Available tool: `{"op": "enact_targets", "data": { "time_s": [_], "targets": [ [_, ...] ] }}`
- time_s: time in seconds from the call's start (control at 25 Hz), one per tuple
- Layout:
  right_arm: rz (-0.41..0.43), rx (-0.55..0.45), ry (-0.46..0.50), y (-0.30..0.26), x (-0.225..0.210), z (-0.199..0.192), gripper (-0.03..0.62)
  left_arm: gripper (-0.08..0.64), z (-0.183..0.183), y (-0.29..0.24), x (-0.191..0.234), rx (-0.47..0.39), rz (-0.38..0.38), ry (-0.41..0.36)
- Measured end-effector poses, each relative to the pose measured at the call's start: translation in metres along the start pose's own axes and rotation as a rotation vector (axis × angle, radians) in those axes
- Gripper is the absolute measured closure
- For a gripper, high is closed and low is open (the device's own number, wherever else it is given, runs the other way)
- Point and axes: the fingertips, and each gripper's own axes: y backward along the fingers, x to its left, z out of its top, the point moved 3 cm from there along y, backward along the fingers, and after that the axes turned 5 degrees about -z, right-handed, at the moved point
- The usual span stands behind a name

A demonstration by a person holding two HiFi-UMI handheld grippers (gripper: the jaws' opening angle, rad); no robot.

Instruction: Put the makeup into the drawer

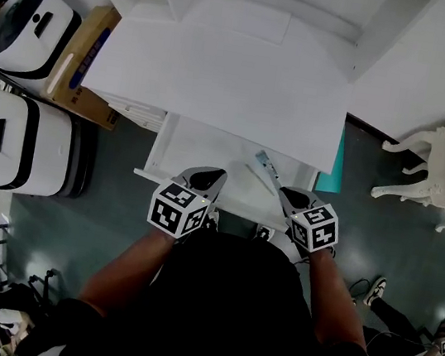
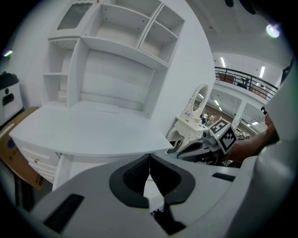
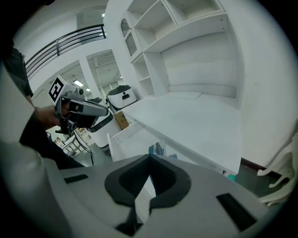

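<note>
Jaws closed, makeup (image 1: pixel 264 166) ahead in drawer (image 1: pixel 177 157).

I am in a big hall, like a test lab. I see a white worktop (image 1: pixel 230 74) with shelves (image 2: pixel 116 56), big white machines (image 1: pixel 28 29), a cardboard box (image 1: pixel 82 59), a high railing (image 2: pixel 247 79) and long ceiling lights (image 2: pixel 223 62).

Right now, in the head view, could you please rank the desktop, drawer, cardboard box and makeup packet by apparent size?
Largest to smallest: desktop, drawer, box, makeup packet. The desktop hides part of the drawer.
</note>
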Motion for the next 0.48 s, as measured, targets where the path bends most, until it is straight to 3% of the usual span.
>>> {"op": "enact_targets", "data": {
  "time_s": [0.36, 0.48],
  "targets": [
    [0.181, 0.097, -0.079, -0.054, 0.031, -0.019, 0.565, 0.549, -0.007, 0.007, 0.004, 0.003, 0.022, 0.017],
    [0.23, 0.13, -0.162, -0.072, 0.025, -0.031, 0.565, 0.549, -0.01, 0.008, 0.003, 0.007, 0.027, 0.021]
  ]
}}
